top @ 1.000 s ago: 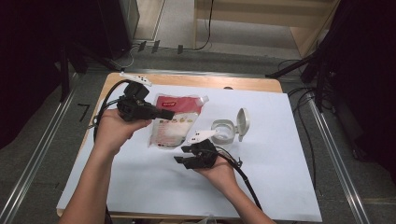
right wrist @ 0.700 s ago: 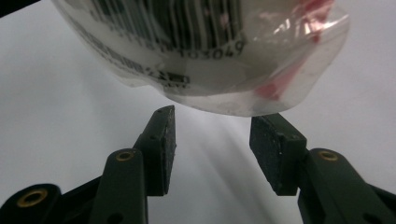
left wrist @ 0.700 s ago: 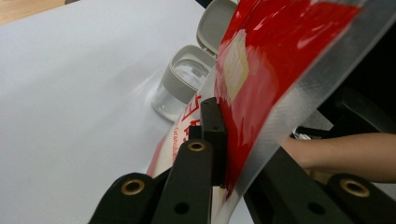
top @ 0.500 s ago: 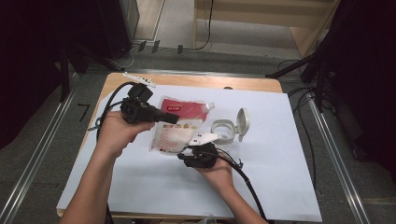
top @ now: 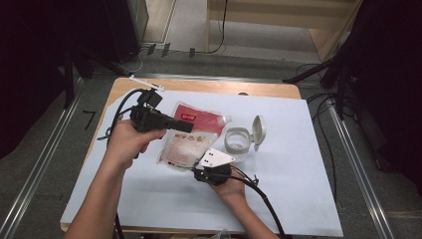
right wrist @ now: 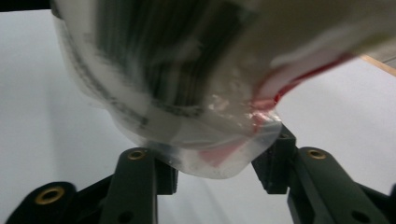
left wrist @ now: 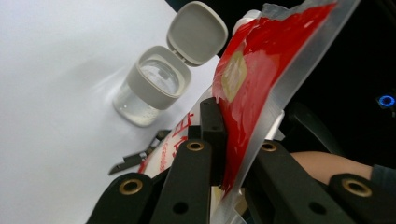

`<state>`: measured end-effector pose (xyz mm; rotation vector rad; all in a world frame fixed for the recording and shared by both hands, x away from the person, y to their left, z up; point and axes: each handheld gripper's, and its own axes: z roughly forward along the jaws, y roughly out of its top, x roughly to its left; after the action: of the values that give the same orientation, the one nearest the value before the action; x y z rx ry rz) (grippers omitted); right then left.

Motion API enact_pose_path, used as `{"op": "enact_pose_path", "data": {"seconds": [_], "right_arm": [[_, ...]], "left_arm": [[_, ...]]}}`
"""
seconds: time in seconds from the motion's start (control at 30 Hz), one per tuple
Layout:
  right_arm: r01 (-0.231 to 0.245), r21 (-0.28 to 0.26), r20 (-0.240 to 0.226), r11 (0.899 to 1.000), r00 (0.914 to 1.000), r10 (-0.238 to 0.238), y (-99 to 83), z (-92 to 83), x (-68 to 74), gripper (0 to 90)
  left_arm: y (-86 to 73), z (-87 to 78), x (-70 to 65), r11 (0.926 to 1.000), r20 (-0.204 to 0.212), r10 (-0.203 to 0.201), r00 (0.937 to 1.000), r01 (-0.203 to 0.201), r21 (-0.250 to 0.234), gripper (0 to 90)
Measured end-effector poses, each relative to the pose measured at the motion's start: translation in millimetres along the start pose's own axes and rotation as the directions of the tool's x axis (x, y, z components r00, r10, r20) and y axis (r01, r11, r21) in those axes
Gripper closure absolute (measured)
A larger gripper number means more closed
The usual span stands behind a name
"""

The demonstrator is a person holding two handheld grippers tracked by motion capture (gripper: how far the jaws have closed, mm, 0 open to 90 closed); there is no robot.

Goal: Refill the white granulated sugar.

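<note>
A red and white pouch (top: 191,142) with a spout at its top corner is lifted off the white sheet at its upper end. My left gripper (top: 185,125) is shut on its red top edge. In the left gripper view the pouch (left wrist: 261,79) stands between the closed jaws of the left gripper (left wrist: 229,140). My right gripper (top: 199,173) is at the pouch's lower end. In the right gripper view the pouch's blurred bottom corner (right wrist: 215,158) hangs between the jaws of the right gripper (right wrist: 219,168), which stand apart.
A clear container (top: 238,140) with a grey flip lid (top: 258,127) open stands just right of the pouch; it is also in the left gripper view as the container (left wrist: 154,81). A white sheet (top: 298,164) covers the wooden table (top: 219,85). Cables trail from both grippers.
The left gripper has lifted the pouch's top end a little. The right gripper has shifted in under the pouch's lower end.
</note>
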<state>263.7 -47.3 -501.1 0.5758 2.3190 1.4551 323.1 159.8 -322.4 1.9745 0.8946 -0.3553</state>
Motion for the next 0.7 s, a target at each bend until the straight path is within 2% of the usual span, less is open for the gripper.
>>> {"op": "enact_pose_path", "data": {"seconds": [0.07,0.17,0.23,0.33,0.4,0.47,0.5,0.57,0.6,0.63,0.67,0.7], "right_arm": [[0.013,0.001,0.0,1.0,0.9999,-0.013,1.0,-0.7,4.8,61.9],[0.016,0.025,-0.028,1.0,0.9995,-0.015,2.8,-1.4,10.8,63.0],[-0.006,0.026,-0.053,1.0,0.9986,0.007,4.2,-3.6,13.9,62.8],[-0.054,0.019,-0.088,0.998,0.9946,0.055,7.6,-7.7,16.8,62.6],[-0.095,0.032,-0.117,0.995,0.9883,0.098,9.6,-9.3,15.9,62.6],[-0.139,0.048,-0.126,0.989,0.9815,0.144,10.8,-11.6,14.5,62.7],[-0.158,0.055,-0.141,0.986,0.9763,0.164,11.8,-13.0,13.3,62.4],[-0.176,0.069,-0.144,0.982,0.9724,0.184,14.7,-15.5,13.4,61.3],[-0.158,0.079,-0.134,0.984,0.9767,0.168,16.4,-16.4,14.7,60.6],[-0.118,0.085,-0.109,0.989,0.9859,0.127,18.2,-17.2,17.7,59.4],[-0.11,0.109,-0.081,0.988,0.9896,0.119,21.0,-17.3,20.9,58.9],[-0.128,0.106,-0.087,0.986,0.9867,0.137,21.3,-16.9,20.9,58.6]], "left_arm": [[-0.4,3.0,0.6,0.9998,-0.028,0.004,0.9996,-0.005,-0.017,90.0],[0.2,7.9,1.5,0.9996,-0.073,0.026,0.997,-0.026,-0.003,90.0],[0.3,9.9,1.5,0.9995,-0.094,0.032,0.9951,-0.033,-0.001,89.8],[0.1,15.6,3.3,0.9978,-0.13,0.054,0.9901,-0.048,0.046,86.4],[-0.7,20.0,2.8,0.9952,-0.143,0.08,0.9865,-0.07,0.068,84.1],[-1.6,27.0,3.6,0.9897,-0.141,0.092,0.9858,-0.075,0.122,80.0],[-2.1,30.0,5.2,0.9889,-0.136,0.083,0.9873,-0.064,0.134,78.0],[-1.7,33.2,7.4,0.9899,-0.117,0.027,0.9927,-0.01,0.141,79.7],[-1.1,34.6,7.2,0.9883,-0.116,0.001,0.9933,0.017,0.152,82.2],[-1.3,37.4,5.9,0.988,-0.108,-0.003,0.9941,0.02,0.153,84.5],[-1.3,38.5,4.0,0.9885,-0.113,0.006,0.9936,0.011,0.151,85.8],[-0.8,39.9,2.6,0.9895,-0.115,0.01,0.9933,0.006,0.144,86.7]]}}
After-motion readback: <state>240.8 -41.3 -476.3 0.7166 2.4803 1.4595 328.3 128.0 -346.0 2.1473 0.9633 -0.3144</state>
